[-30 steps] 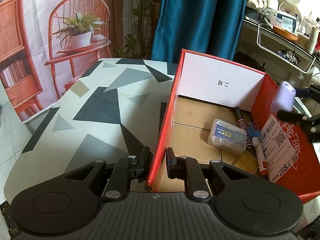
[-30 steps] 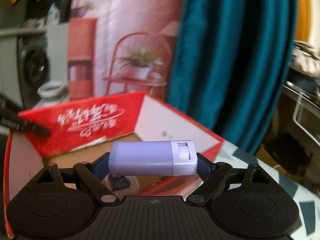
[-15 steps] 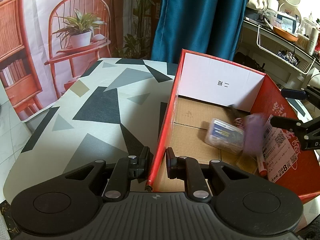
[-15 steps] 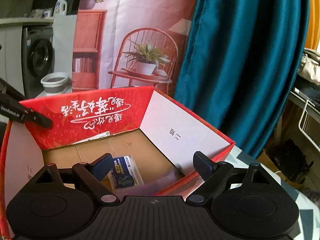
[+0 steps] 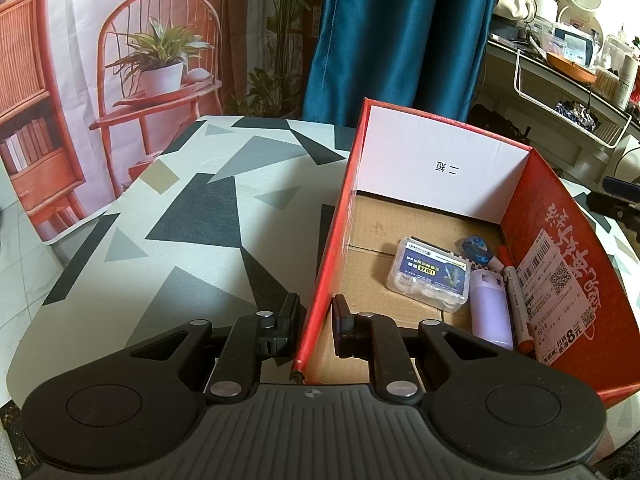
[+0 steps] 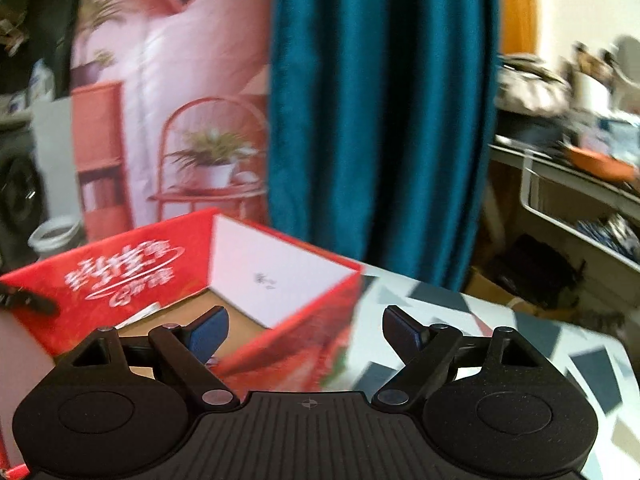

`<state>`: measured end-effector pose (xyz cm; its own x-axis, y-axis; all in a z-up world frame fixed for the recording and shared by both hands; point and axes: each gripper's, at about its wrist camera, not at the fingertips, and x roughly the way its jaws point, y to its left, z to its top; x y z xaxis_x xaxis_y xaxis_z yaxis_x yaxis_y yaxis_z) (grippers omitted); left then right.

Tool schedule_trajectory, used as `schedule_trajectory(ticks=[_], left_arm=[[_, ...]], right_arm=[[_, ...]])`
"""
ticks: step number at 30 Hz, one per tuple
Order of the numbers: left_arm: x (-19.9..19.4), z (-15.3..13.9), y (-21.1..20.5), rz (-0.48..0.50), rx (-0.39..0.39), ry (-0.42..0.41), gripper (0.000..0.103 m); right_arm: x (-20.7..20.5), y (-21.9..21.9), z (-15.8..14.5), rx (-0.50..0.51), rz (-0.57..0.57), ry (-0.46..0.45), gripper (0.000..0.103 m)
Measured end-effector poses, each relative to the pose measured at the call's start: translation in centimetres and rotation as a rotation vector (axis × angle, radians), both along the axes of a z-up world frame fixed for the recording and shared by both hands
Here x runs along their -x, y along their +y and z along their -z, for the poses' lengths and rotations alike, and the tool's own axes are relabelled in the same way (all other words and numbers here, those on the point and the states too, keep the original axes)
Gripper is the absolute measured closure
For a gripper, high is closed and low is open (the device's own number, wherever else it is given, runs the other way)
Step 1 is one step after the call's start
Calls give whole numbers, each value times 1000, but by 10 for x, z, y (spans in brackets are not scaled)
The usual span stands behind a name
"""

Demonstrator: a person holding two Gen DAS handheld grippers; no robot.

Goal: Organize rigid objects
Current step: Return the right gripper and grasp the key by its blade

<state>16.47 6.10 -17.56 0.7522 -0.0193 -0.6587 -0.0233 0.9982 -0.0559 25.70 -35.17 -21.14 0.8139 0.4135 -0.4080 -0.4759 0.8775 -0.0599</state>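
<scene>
A teal curtain (image 5: 396, 32) hangs behind the patterned table (image 5: 192, 216), beside a printed backdrop (image 5: 120, 40).

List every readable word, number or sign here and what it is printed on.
"8元": white sticker on the red box wall.
Two upside-down characters on the white end wall; the second reads "一".
White script on the box, clear case label, marker print: unreadable.

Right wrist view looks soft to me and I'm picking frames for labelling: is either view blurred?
Right wrist view: motion blur smears the red cardboard box and the teal curtain; only the right claw is crisp. Left wrist view: sharp, the label on the clear plastic case is visible.
</scene>
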Motion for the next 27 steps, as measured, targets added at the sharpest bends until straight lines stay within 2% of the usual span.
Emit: schedule_trajectory(ticks=[5, 10, 15, 18, 20, 22, 27], left_arm=[[0, 0, 0, 0, 0, -1, 85], [1, 0, 1, 0, -1, -1, 85], [1, 0, 1, 0, -2, -1, 85], [1, 0, 1, 1, -5, -2, 85], [1, 0, 1, 1, -5, -2, 85], [1, 0, 1, 1, -5, -2, 85], [1, 0, 2, 1, -2, -2, 85]], right_arm=[[-8, -25, 12, -6, 88, 18, 23], [-18, -38, 41, -17, 162, 105, 32], [-28, -47, 71, -153, 267, 229, 33], [-32, -48, 87, -208, 337, 284, 42], [-34, -49, 95, -264, 368, 326, 53], [-36, -48, 99, -296, 376, 346, 54], [-44, -28, 106, -210, 402, 340, 54]])
